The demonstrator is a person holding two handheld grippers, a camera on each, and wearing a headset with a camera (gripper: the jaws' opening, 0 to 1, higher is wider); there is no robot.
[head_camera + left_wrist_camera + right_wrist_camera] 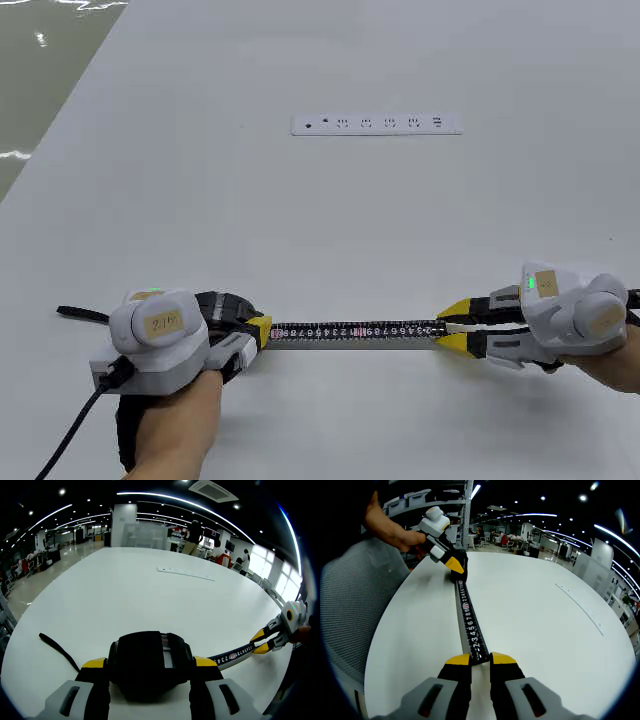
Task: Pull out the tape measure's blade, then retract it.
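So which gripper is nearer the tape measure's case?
Left. The left gripper clamps the case; the right gripper pinches the blade at its pulled-out end, away from the case.

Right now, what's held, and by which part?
Left gripper clamps the tape measure by its black case; right gripper pinches the blade at its free end.

Two claws (255, 336) (443, 331), one tape measure (232, 304), one power strip (376, 124)
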